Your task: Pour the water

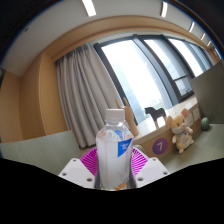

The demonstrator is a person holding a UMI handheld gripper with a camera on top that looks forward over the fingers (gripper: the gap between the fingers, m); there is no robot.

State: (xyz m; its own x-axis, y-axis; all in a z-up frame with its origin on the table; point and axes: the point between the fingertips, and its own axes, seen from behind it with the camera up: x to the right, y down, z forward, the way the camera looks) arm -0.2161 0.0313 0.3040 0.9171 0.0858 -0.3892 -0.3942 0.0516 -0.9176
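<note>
Gripper (pixel 115 168) clamped on clear plastic water bottle with white cap (pixel 115 145), held upright between its pads. Grasp done; no receiving vessel visible; pouring apparently not yet begun.

pale grey claw (pixel 115 168) with two fingers, each faced by a magenta pad (pixel 90 160)

Single claw-mounted view, tilted upward, bottle (pixel 115 148) very close, window (pixel 150 65) beyond.
</note>
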